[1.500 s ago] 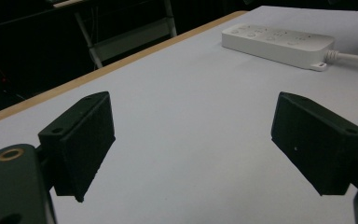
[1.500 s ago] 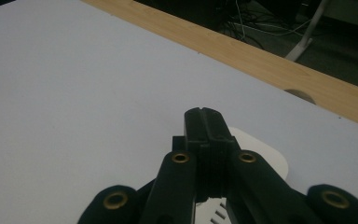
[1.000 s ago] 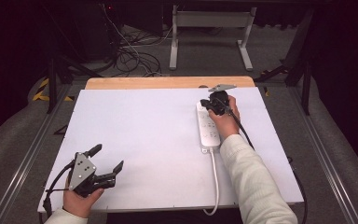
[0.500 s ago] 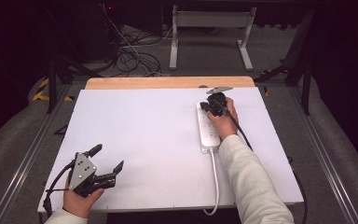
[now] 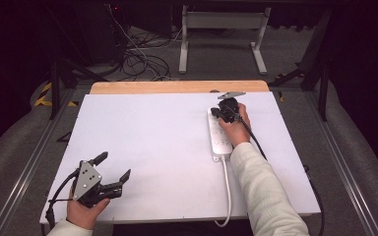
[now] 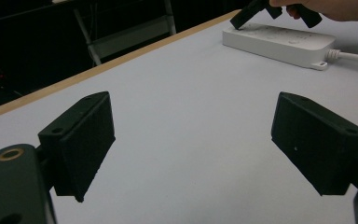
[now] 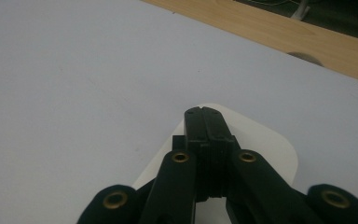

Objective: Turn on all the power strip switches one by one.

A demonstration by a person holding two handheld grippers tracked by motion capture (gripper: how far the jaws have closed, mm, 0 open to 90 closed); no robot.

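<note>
While right gripper [image 5: 220,112], jaws pressed together, tips down on far end of white power strip [image 5: 218,135] right of centre, we press straight, gently; left gripper [image 5: 109,171] spread wide, idle lower left.

A white table top [image 5: 167,147] is lying under bright light, a bare wooden strip [image 5: 177,87] running along its far edge. Beyond it, grey carpet [image 5: 216,59] is stretching into darkness, where a tangle of cables [image 5: 138,59] and a white metal frame [image 5: 221,29] are standing.
</note>
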